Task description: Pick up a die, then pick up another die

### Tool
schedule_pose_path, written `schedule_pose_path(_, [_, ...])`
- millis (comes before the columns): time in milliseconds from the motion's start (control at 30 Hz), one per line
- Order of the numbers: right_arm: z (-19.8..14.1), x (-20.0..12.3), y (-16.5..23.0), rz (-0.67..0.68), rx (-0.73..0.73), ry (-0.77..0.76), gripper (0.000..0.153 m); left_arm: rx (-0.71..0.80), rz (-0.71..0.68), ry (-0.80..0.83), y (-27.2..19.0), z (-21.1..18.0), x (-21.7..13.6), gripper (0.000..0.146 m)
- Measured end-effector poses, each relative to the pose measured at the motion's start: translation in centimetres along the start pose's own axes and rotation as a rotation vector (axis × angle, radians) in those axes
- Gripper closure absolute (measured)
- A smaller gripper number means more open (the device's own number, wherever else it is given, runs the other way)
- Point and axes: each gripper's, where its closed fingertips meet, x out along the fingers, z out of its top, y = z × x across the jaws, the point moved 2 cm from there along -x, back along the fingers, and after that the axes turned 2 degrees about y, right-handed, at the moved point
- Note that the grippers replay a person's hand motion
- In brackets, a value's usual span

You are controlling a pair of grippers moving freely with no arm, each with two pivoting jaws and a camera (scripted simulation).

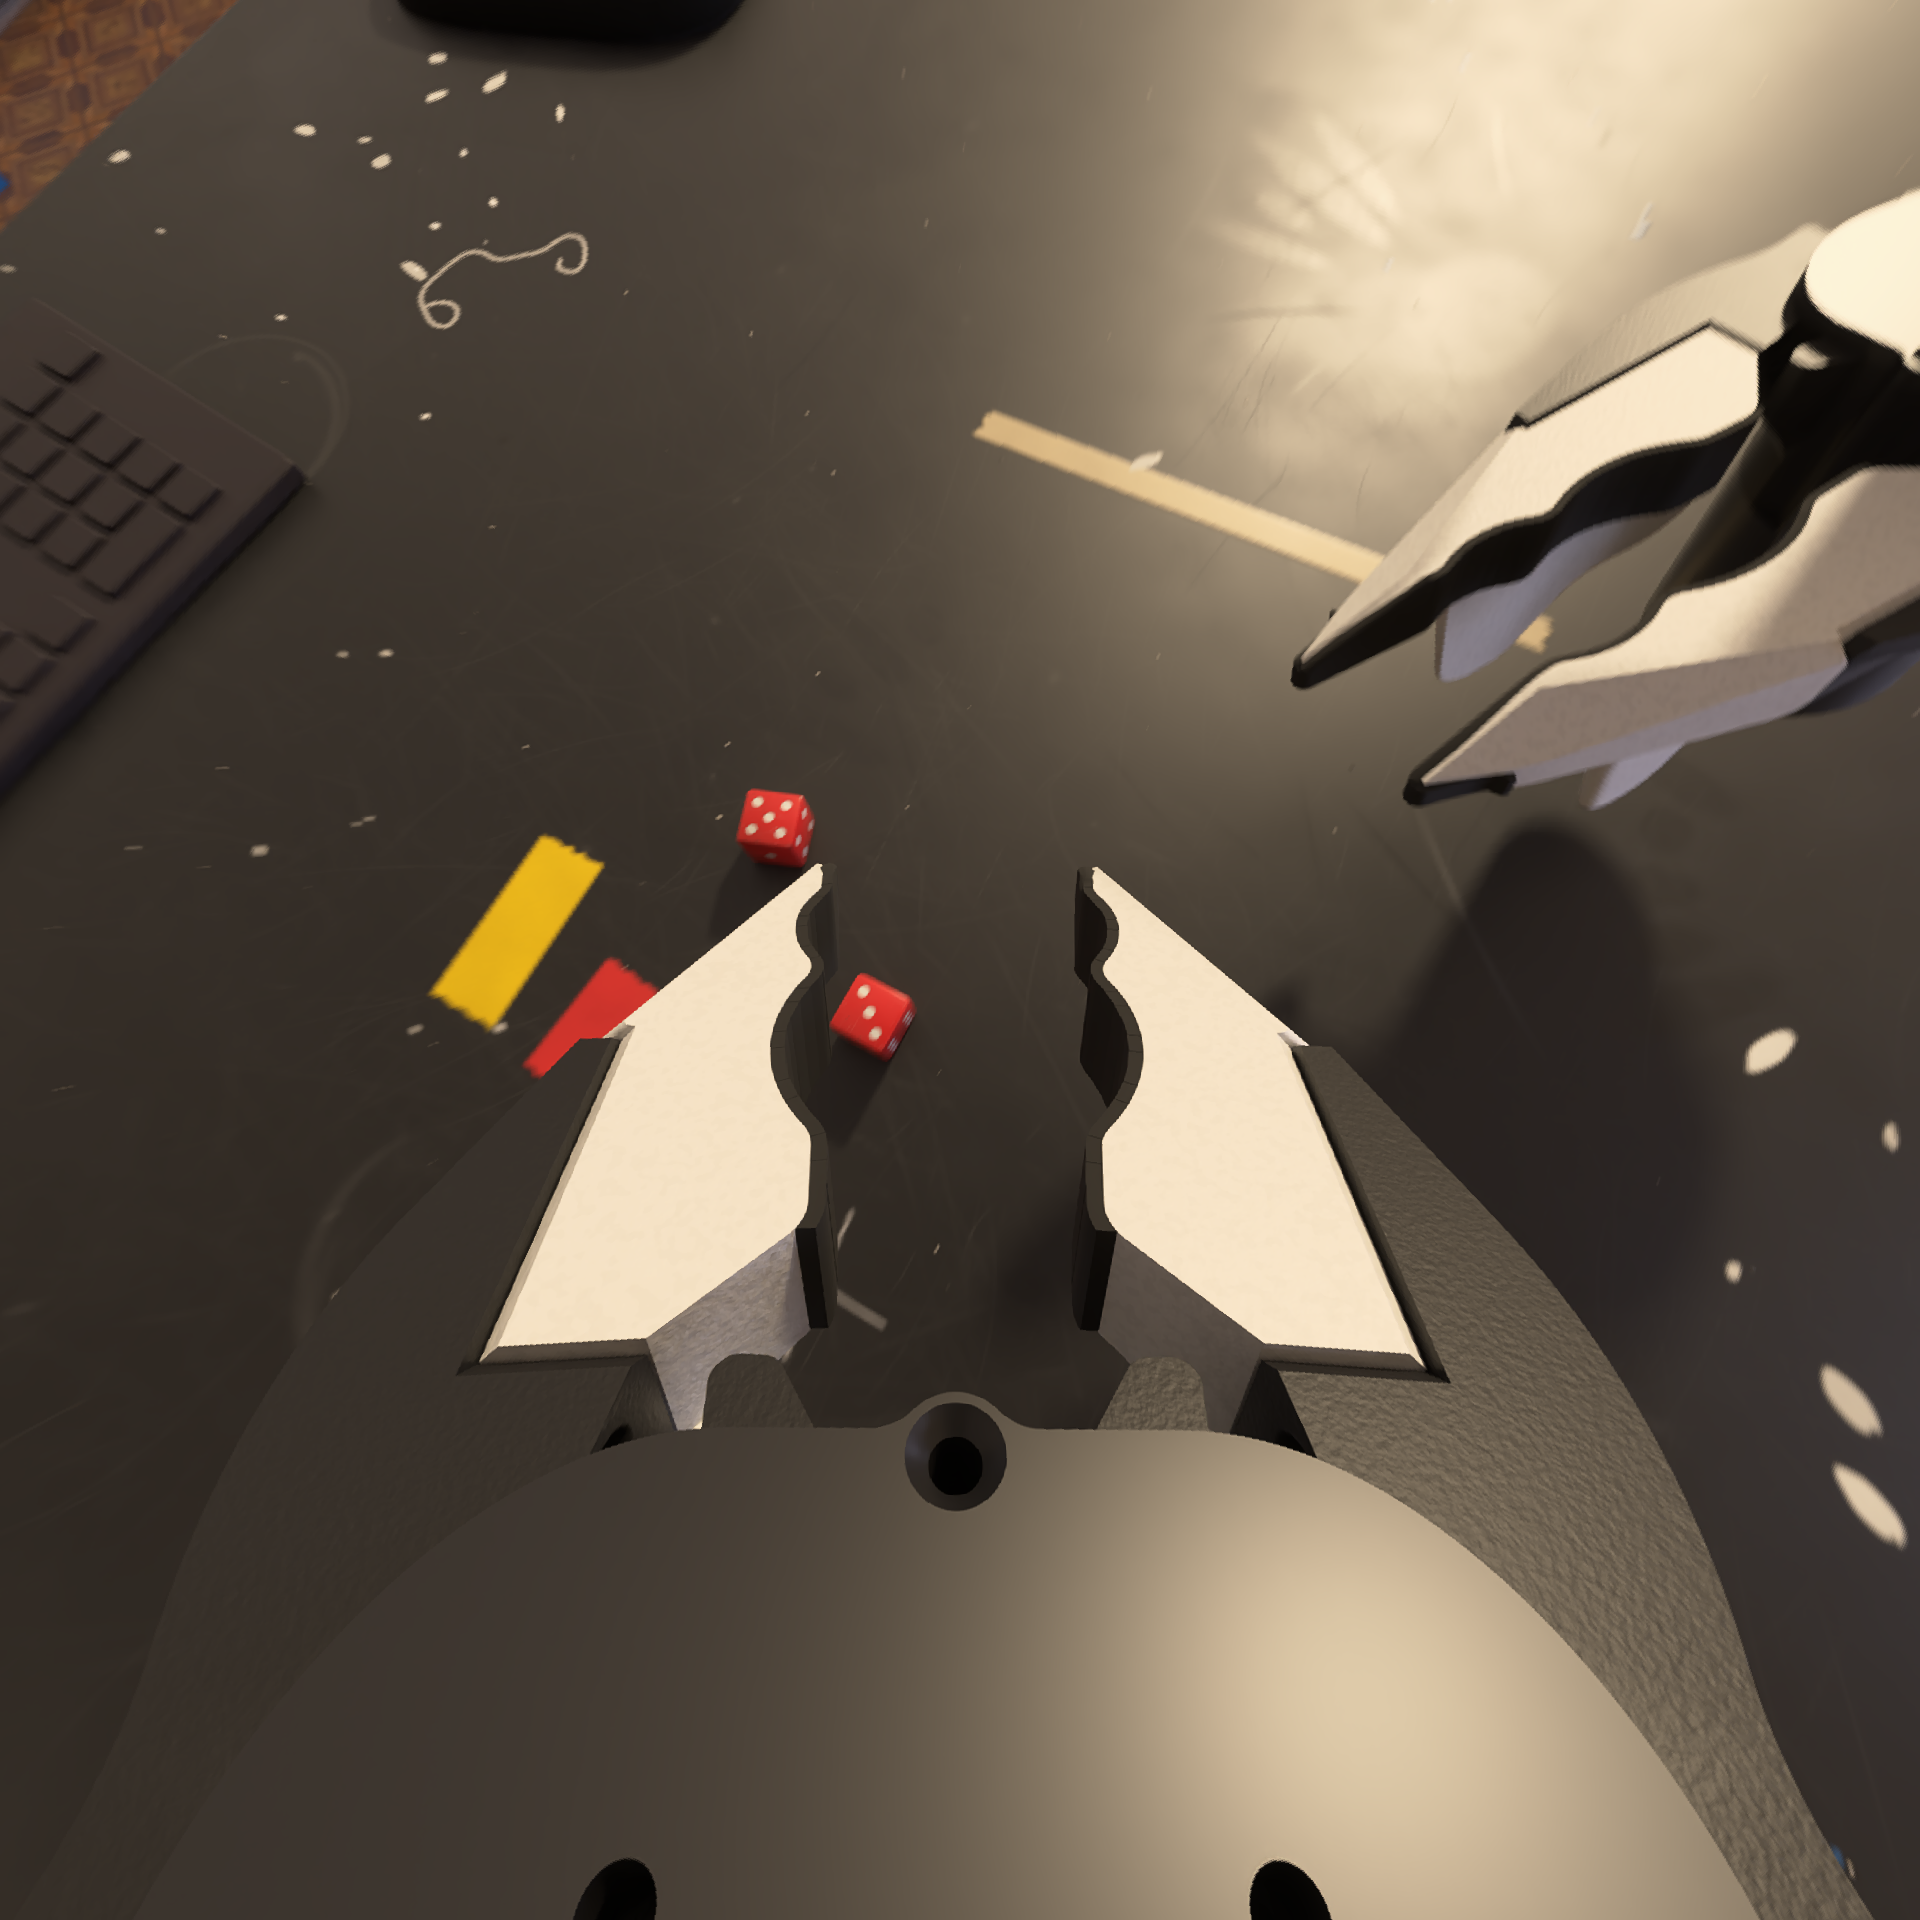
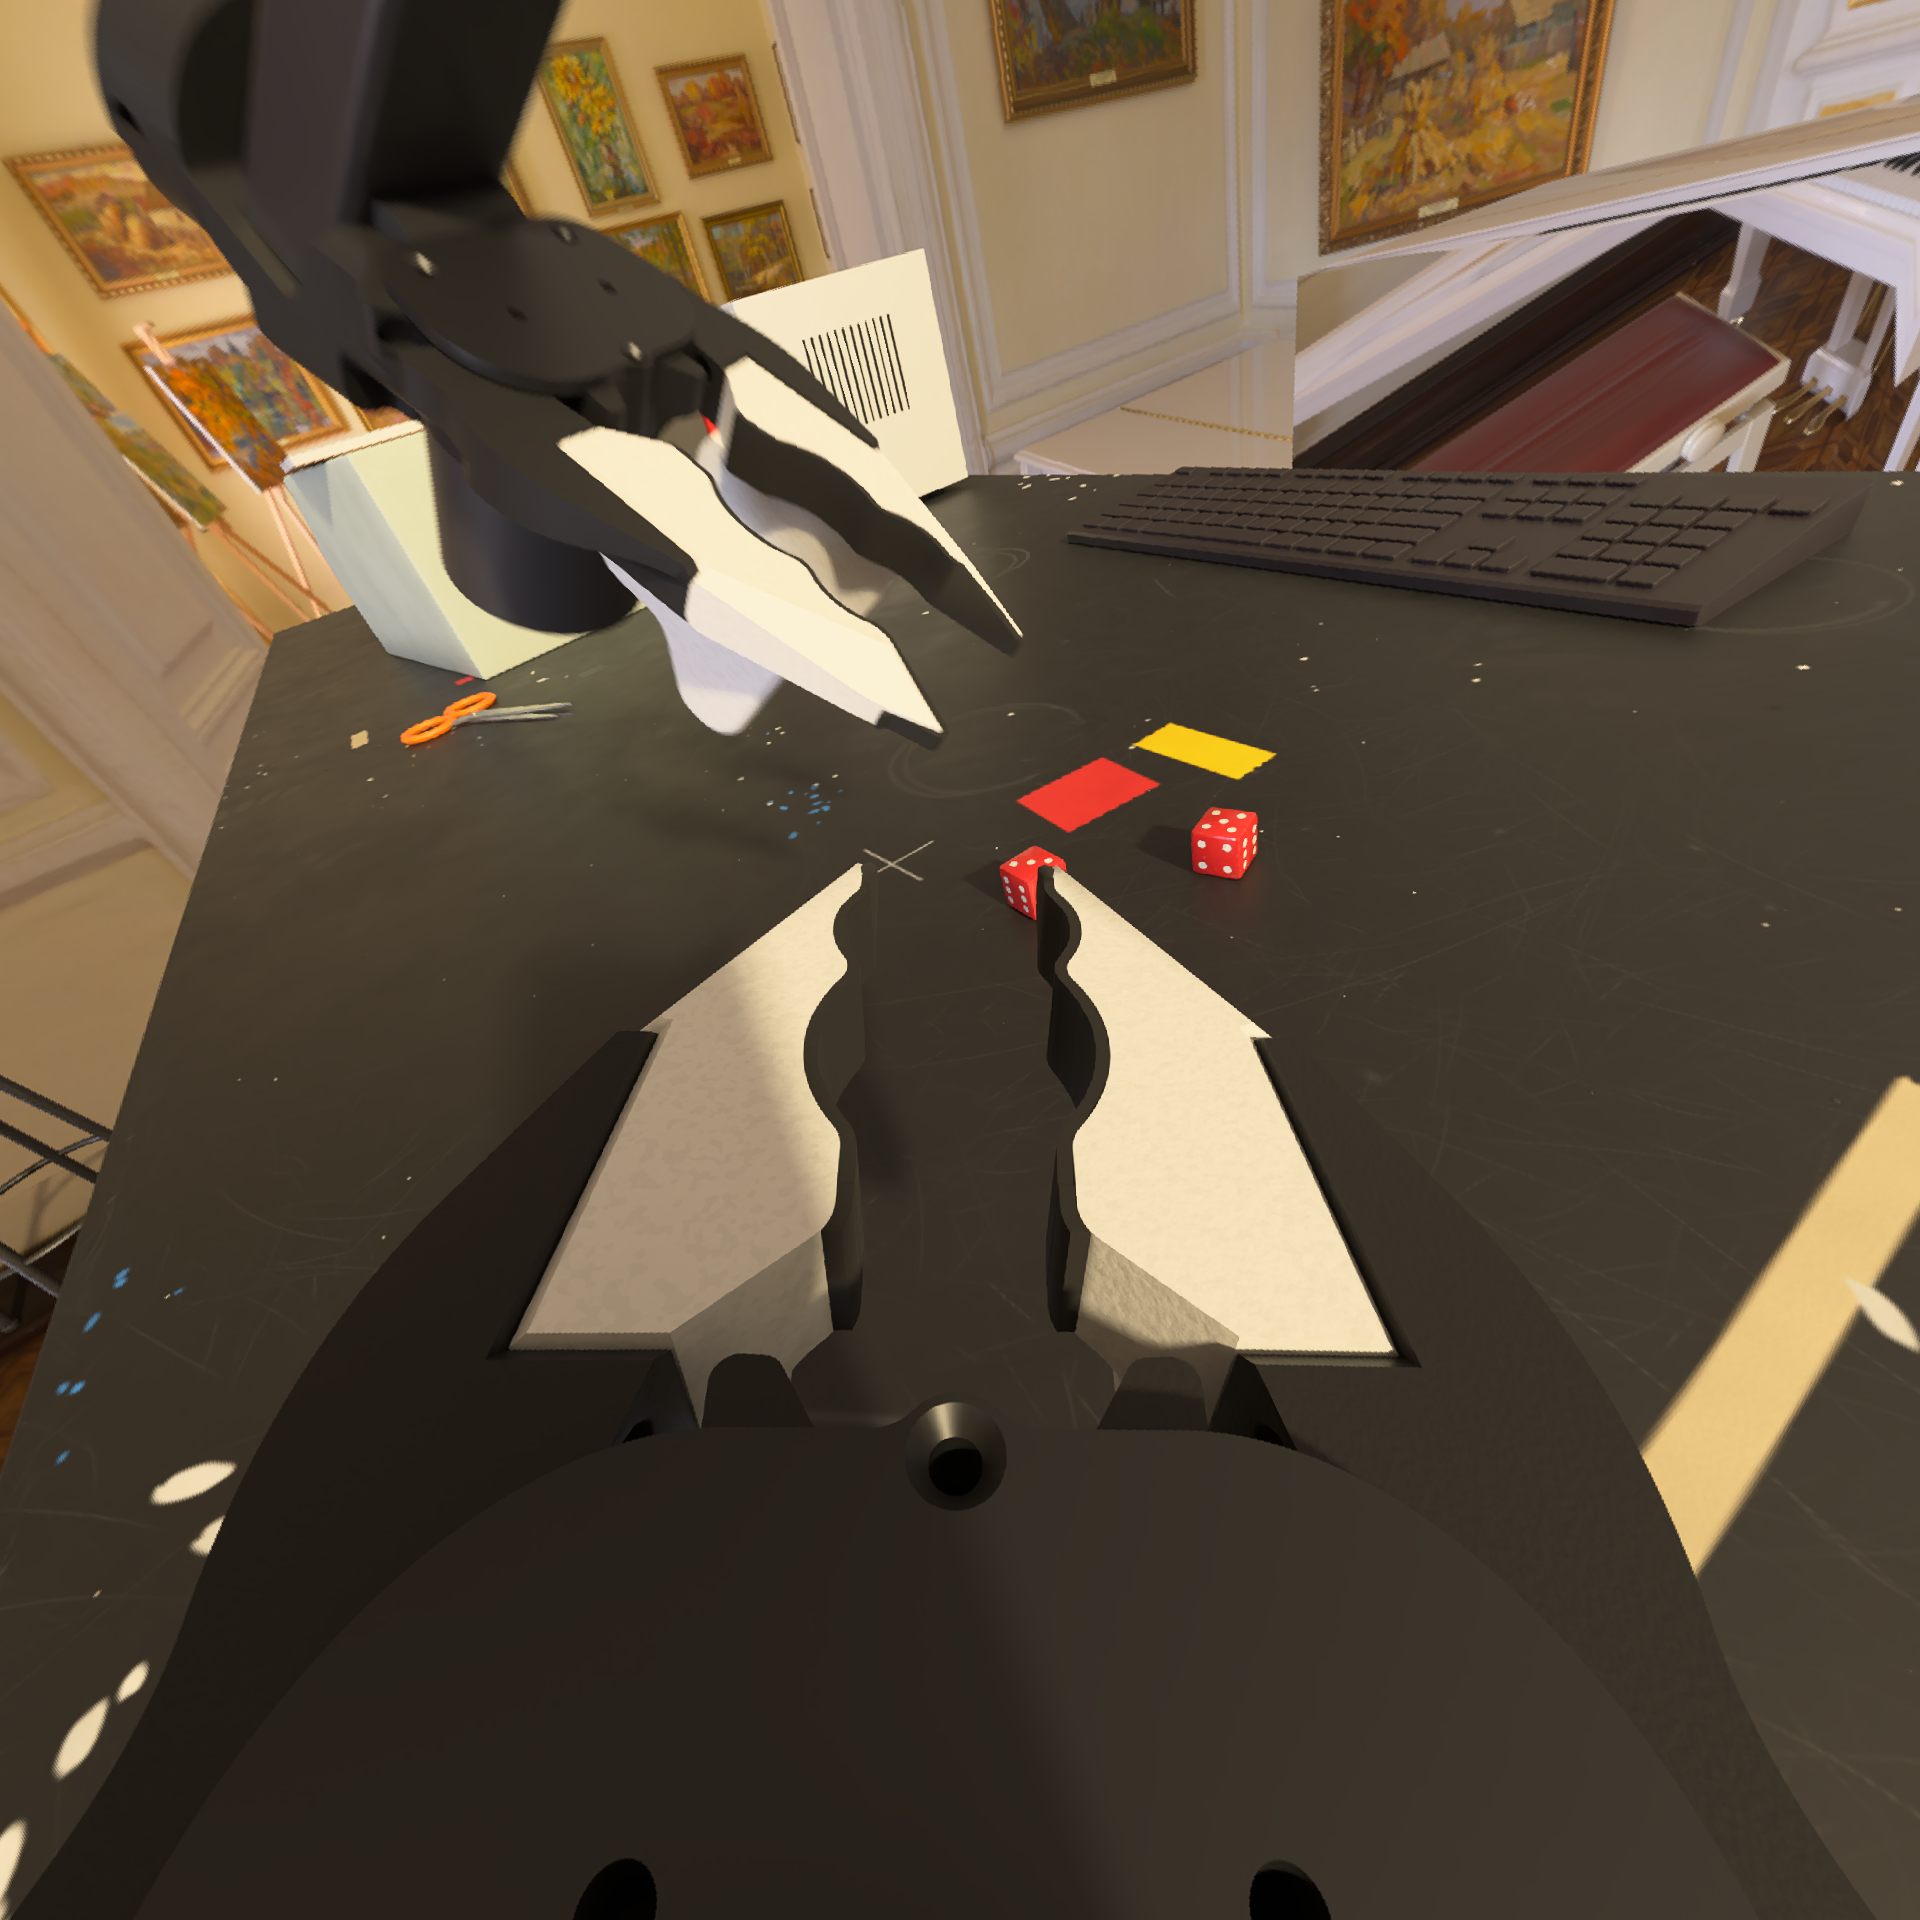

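From the left wrist camera I look down on a dark, scuffed table (image 1: 1039, 644) with my left gripper (image 1: 951, 873) released, its two white-faced fingers spread wide above the surface and nothing between the pads. One red die (image 1: 871, 1015) lies on the table in the gap, close to the inner edge of the left finger (image 1: 675, 1122) though I cannot tell whether it touches it; the second red die (image 1: 775, 827) sits just beyond that finger's tip. To their left are a strip of yellow tape (image 1: 516, 930) and a piece of red tape (image 1: 587, 1013), the red one partly hidden behind the finger. A dark keyboard (image 1: 94, 509) fills the left edge, a tan strip of tape (image 1: 1174, 494) runs across the upper middle, and the right gripper (image 1: 1361, 727) hangs in from the right, fingers parted and empty. Switching to the right wrist camera, I see that gripper (image 2: 951, 883) up close (jaws apart, holding nothing), hovering above the table (image 2: 1558, 935). The nearer die (image 2: 1023, 878) sits just past the tip of its right finger (image 2: 1174, 1122), partly covered by it, and the other die (image 2: 1224, 842) stands apart to the right, near the red tape (image 2: 1087, 793) and yellow tape (image 2: 1203, 749). The left gripper (image 2: 977, 681) hangs above the table at upper left, the keyboard (image 2: 1475, 540) lies at the far right, and orange-handled scissors (image 2: 473, 719) rest near the far left edge.
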Motion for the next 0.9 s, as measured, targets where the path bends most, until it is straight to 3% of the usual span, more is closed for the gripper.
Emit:
schedule_pose_path(100, [0.0,0.0,0.0,-0.001,0.003,-0.004,0.122,0.177,0.120,0.158,0.3,-0.3,-1.5,0.100])
schedule_pose_path(200, [0.0,0.0,0.0,-0.002,-0.002,0.001,0.122,0.545,0.305,0.378,1.0,-1.9,-2.1,0.107])
schedule_pose_path(300, [-0.1,0.0,0.0,-0.006,-0.004,0.002,0.122,0.852,0.353,0.544,1.6,-3.2,-1.7,0.108])
schedule_pose_path(400, [0.0,-0.1,-0.2,-0.007,0.008,-0.004,0.122,1.136,0.300,0.584,1.2,-3.8,-0.6,0.119])
schedule_pose_path(467, [0.1,-0.2,-0.2,0.002,0.024,-0.011,0.122,1.131,0.158,0.557,-0.2,-3.9,0.2,0.123])
schedule_pose_path(533, [0.2,-0.4,-0.2,0.013,0.050,-0.021,0.122,1.108,0.049,0.543,-1.1,-3.8,0.5,0.118])
schedule_pose_path(700, [0.5,-0.7,-0.5,0.052,0.138,-0.047,0.122,1.210,-0.088,0.552,-0.3,-4.3,0.1,0.111])
schedule_pose_path(900, [0.5,-1.1,-2.0,0.015,0.137,-0.026,0.121,1.601,-0.196,0.485,1.2,-4.7,0.7,0.113])
